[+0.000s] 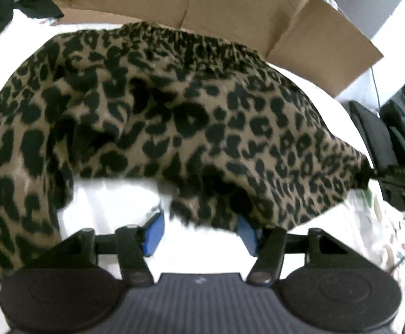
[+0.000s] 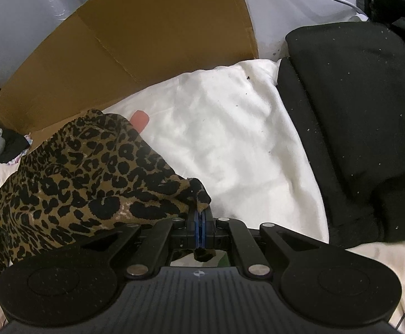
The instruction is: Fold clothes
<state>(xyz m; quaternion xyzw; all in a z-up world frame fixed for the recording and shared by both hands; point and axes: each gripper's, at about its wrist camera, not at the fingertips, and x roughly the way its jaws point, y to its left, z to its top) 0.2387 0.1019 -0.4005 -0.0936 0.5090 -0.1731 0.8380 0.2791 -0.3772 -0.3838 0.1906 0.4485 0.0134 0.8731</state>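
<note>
Garment: a leopard-print garment point(image 1: 174, 117), tan with black spots, its gathered elastic band along the far edge in the left wrist view; it hangs spread above a white sheet point(image 2: 230, 144), one corner pulled out to the right.
Right gripper point(image 2: 201, 217): jaws pressed together on a corner of the leopard-print garment, a scrap of cloth poking out behind the blue pads.
Left gripper point(image 1: 199, 232): jaws stand wide apart; the garment's lower edge droops over the right blue pad point(image 1: 247, 232), and the pads do not pinch it.
Fingertip point(image 2: 139, 121): one fingertip with a pink nail shows just past the garment's top edge.
Container: an open cardboard box point(image 1: 202, 8) stands behind the sheet; its contents cannot be seen.
Beside the sheet: folded black clothes point(image 2: 355, 125) lie stacked at the right, flecked with pale lint.
Writing: none readable.
</note>
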